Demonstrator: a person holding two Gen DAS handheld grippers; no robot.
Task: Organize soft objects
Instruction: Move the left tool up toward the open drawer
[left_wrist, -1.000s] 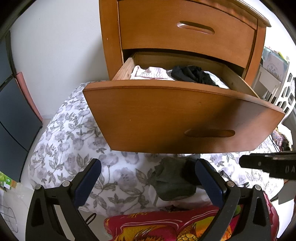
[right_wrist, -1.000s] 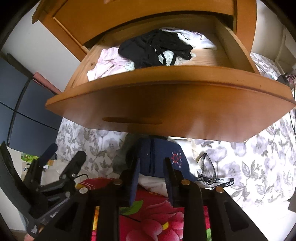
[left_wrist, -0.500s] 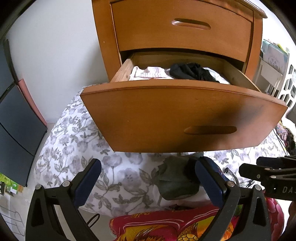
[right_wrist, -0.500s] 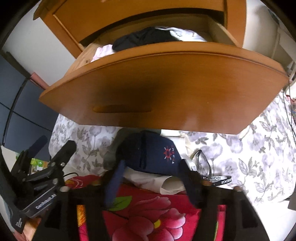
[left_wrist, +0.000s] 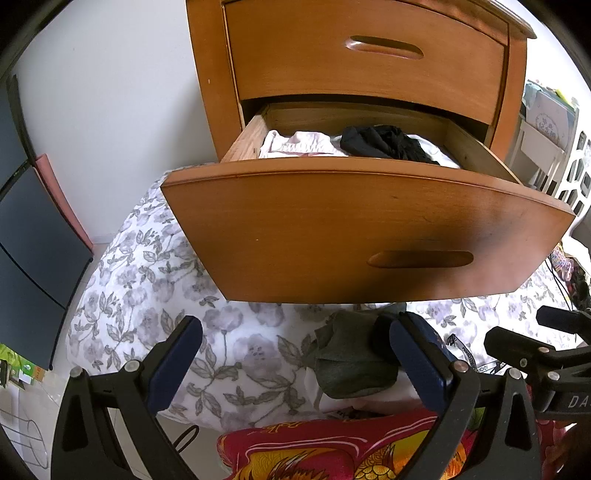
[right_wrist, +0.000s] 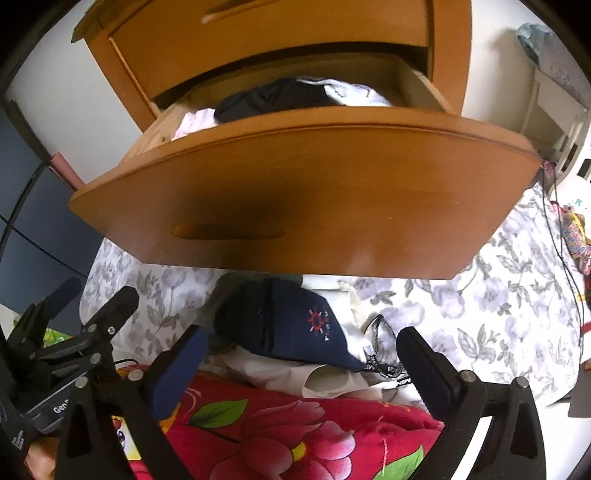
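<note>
The left hand-held gripper (right_wrist: 94, 306) reads "Gen" (cut off); the right hand-held gripper (left_wrist: 532, 334), "DA".

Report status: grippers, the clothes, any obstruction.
Left gripper open, empty. Right gripper just opened, empty, above navy cap. Open drawer overhangs pile.

The pulled-out drawer (right_wrist: 303, 192) overhangs the bed (right_wrist: 498, 295), roofing the clothes pile's far edge. Above the navy cap (right_wrist: 291, 325) the way down is clear; the drawer's top stands open too.
</note>
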